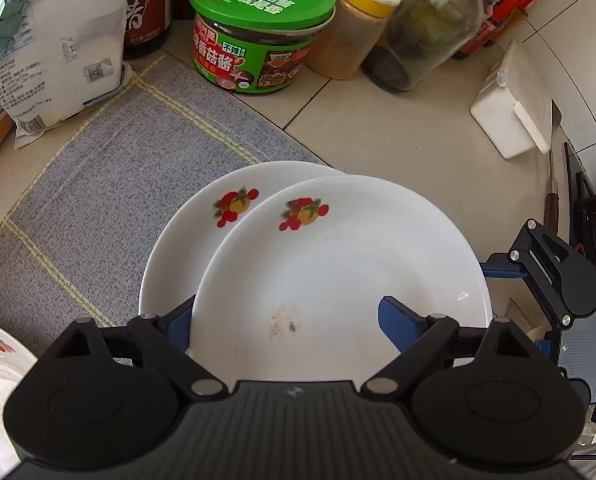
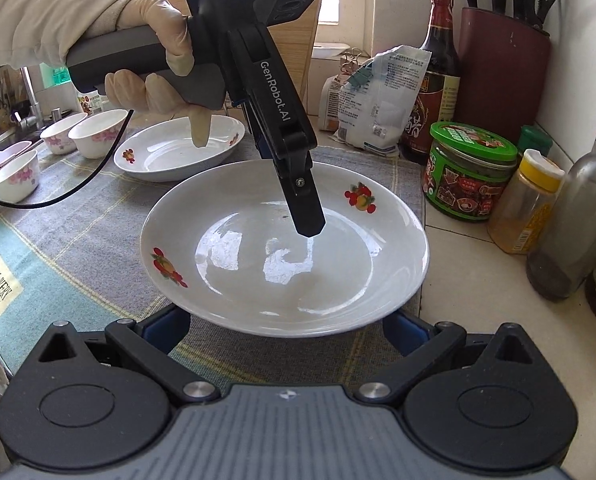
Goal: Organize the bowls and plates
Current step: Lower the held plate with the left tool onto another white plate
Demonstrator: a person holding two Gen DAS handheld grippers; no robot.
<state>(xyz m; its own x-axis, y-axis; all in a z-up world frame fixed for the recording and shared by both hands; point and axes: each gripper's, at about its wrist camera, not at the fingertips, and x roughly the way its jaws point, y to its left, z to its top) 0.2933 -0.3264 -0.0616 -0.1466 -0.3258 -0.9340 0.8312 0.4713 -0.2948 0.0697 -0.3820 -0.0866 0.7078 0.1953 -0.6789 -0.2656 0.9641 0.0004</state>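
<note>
Plates come first: we keep the left gripper (image 2: 307,216) spread astride the near plate (image 1: 337,264), which overlaps a second plate (image 1: 186,236) toward ten o'clock on the mat (image 1: 98,184), then square rims; the right gripper's (image 2: 286,330) grip we cannot tell.

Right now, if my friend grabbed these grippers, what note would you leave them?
Left gripper: open, jaws either side of the top plate's rim, not pinching.
Right gripper: at another edge of that plate; fingertips hidden, grip unclear.
Top plate overlaps a second plate; third plate and three bowls sit apart on the cloth.
Done: nothing neatly stacked.
Left: stack plates, gather bowls.
</note>
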